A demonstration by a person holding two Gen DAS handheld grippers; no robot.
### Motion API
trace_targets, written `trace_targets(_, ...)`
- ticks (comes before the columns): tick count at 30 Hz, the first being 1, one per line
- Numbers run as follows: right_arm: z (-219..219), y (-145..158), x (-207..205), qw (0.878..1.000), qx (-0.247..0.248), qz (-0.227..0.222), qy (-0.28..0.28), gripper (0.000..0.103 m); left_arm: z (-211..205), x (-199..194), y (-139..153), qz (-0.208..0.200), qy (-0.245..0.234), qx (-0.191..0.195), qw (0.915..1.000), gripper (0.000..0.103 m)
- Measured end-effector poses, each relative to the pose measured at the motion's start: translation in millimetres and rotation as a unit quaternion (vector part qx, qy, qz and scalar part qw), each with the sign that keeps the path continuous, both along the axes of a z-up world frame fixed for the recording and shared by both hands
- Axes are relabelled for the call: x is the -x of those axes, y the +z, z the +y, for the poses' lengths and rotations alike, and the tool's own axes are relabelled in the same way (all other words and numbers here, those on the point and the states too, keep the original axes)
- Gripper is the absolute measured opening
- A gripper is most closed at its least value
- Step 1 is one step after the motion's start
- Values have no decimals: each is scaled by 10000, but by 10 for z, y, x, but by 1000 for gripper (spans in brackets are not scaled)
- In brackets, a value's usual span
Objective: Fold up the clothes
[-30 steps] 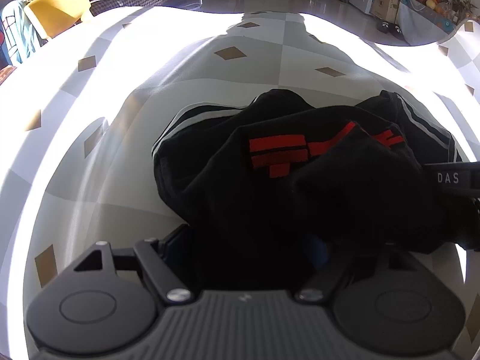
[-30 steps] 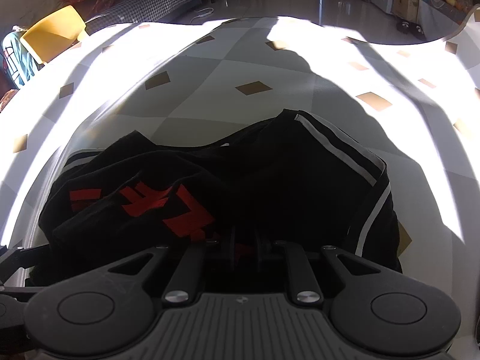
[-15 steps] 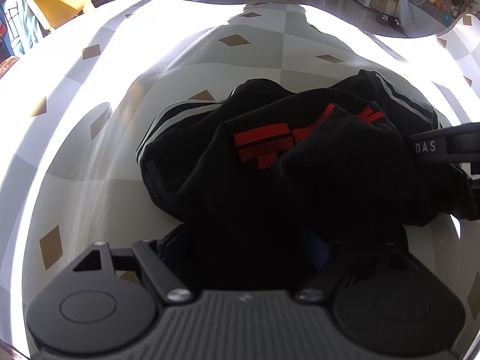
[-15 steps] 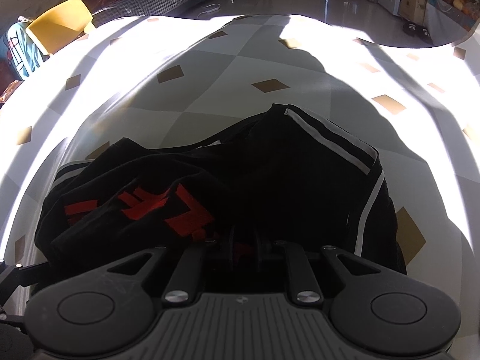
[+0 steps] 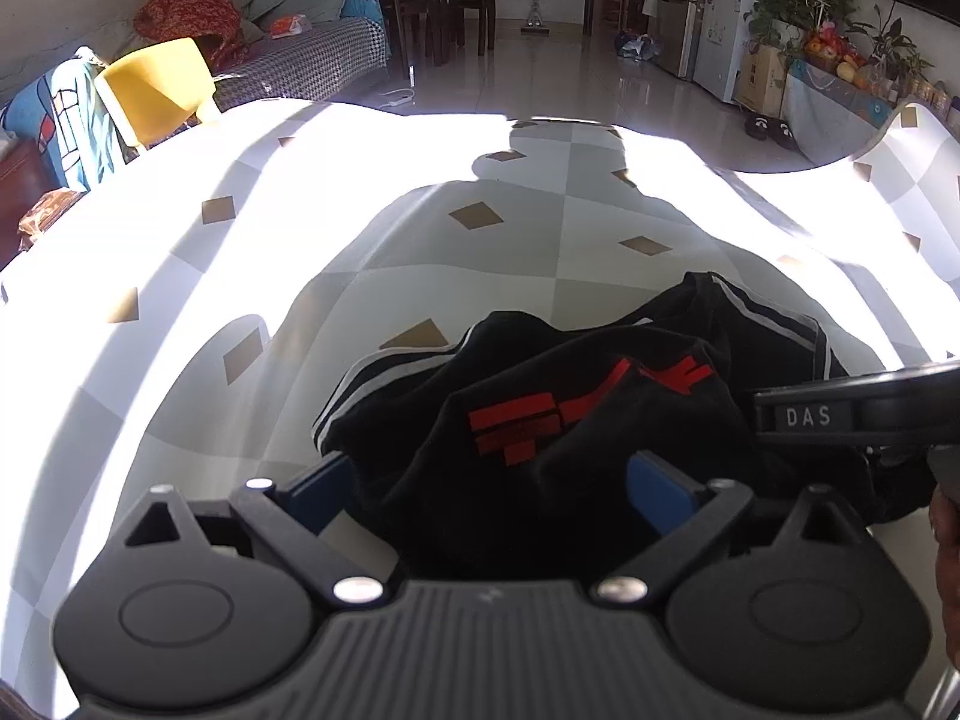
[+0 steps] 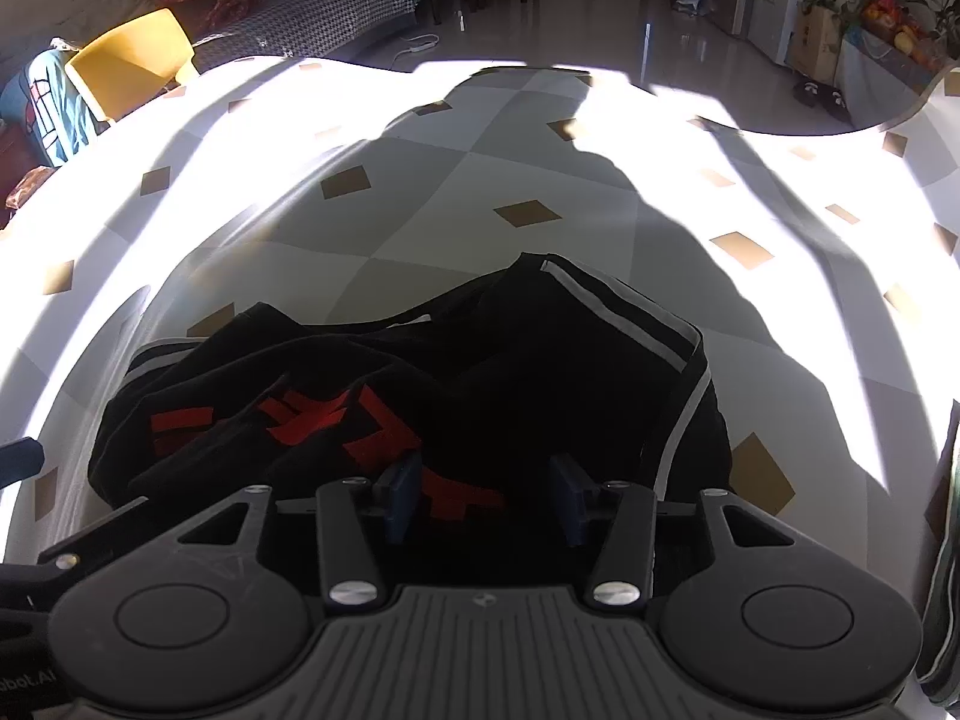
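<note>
Black garment (image 5: 588, 420) with red print and white side stripes, heaped on the checked tablecloth (image 5: 420, 240). Left gripper (image 5: 489, 483) at the heap's near edge, blue fingers (image 5: 318, 480) spread wide, cloth between them but not pinched. Right gripper (image 6: 483, 495) at the heap's near right side, fingers (image 6: 399, 492) parted, gripping nothing.

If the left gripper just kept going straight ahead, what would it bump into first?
The left gripper would probably meet the crumpled black garment with red print at once; the cloth already lies between its open blue-padded fingers.
</note>
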State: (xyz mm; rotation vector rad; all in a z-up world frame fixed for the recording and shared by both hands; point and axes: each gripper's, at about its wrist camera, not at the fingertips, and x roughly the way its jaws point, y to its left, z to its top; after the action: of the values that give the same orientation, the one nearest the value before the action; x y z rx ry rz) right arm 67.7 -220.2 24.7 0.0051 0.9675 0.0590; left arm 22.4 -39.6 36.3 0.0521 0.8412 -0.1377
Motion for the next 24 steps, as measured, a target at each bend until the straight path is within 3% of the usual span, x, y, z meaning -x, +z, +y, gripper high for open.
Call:
trace_targets(11,-26,91,162,10000,74,42,34,49,84,-332,-128,319,564,2,9979,103)
trace_targets(17,37,150,286,9998,62,129,162,49,-10,-496,-239,430,514,-305,9973,102)
trace_targets(20,82,158,363,9996,112,186,189,50,-59,-579,-309,574,403,-493,9963,96)
trace_targets(24,145,94,452,9988,89,451,192,50,-128,-652,-375,676,226,-711,9949,96)
